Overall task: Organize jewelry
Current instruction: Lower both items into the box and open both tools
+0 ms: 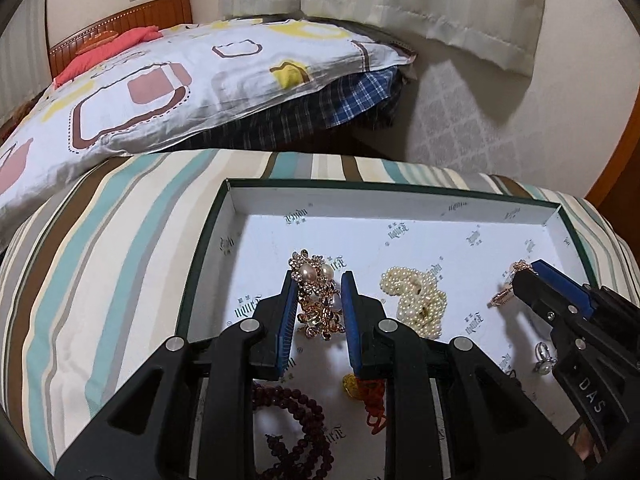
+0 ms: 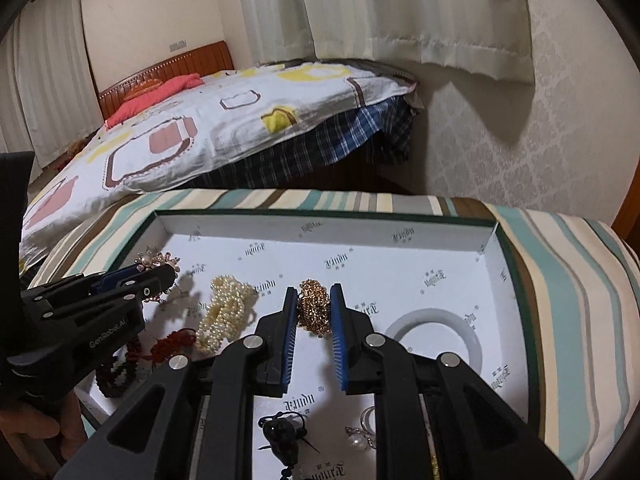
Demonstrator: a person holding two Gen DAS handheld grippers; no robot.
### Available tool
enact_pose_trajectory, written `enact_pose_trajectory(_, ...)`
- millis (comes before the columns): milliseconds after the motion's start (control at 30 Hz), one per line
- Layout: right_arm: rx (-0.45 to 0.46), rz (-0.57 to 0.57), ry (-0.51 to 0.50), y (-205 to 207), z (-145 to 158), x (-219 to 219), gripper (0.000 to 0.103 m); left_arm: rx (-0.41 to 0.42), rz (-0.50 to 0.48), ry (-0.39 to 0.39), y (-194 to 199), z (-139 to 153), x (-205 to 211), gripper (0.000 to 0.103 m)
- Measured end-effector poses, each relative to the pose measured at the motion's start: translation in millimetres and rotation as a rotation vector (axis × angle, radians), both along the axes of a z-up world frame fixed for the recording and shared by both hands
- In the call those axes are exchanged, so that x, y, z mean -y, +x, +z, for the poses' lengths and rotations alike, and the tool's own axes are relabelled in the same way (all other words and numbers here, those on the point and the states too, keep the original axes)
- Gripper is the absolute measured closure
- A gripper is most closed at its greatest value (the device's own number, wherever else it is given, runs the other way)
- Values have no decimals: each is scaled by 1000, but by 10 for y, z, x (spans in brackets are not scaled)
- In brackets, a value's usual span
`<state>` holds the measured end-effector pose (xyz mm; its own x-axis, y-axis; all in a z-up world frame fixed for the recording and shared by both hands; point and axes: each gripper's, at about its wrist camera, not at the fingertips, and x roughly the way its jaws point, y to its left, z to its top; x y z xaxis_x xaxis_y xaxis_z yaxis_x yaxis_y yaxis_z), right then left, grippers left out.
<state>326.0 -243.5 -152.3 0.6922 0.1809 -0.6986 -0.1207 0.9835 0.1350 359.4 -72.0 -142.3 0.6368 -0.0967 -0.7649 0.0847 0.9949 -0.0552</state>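
A shallow white-lined box [image 1: 236, 216] [image 2: 490, 264] holds the jewelry. My left gripper [image 1: 319, 280] has its jaws partly apart around a gold and pearl piece [image 1: 316, 292], also seen in the right wrist view [image 2: 154, 258]. My right gripper [image 2: 314, 294] has its jaws partly apart around a gold bead cluster [image 2: 314, 306]; in the left wrist view it [image 1: 524, 270] stands at the right. A cream pearl strand [image 1: 418, 298] [image 2: 226, 312] lies between the two.
The box also holds a white bangle [image 2: 434, 316], dark red beads [image 1: 292, 404], a red-orange knotted cord [image 1: 370, 400], a black pendant [image 2: 280, 436] and pearl rings [image 2: 360, 436]. The box rests on a striped cushion [image 1: 100, 260]. A bed [image 2: 200, 132] stands behind.
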Motion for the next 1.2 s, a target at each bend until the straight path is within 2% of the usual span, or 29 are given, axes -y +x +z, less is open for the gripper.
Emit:
enact_pose_trajectory(233,-28,0,0,31,-58,-16,86,-20,-3,2,25,-20,10,81)
enact_pose_trajectory(567,-36,-19,-1,38,-98,17,85,5,-9,29,11,9,47,78)
enact_pose_trajectory(633,-31,-21,-4,28,-80,19,81,11,-9,31,-3,16,55,72)
enact_pose_trajectory(700,-21,-25,-9,23,-61,18,70,18,-9,32,-11,26,52,66)
enact_pose_trajectory(767,-11,-30,-15,10,-36,14,65,25,-6,34,-20,37,49,59)
enact_pose_trajectory(867,-5,-33,-20,2,-18,17,59,29,-10,36,-32,41,54,58)
enact_pose_trajectory(967,0,-40,-24,-12,-2,30,56,33,-9,25,-49,46,48,52)
enact_pose_trajectory(1100,3,-46,-33,-33,7,27,54,39,-9,24,-88,57,53,50)
enact_pose_trajectory(1200,8,-53,-36,-57,23,35,51,47,-7,23,-134,71,48,45)
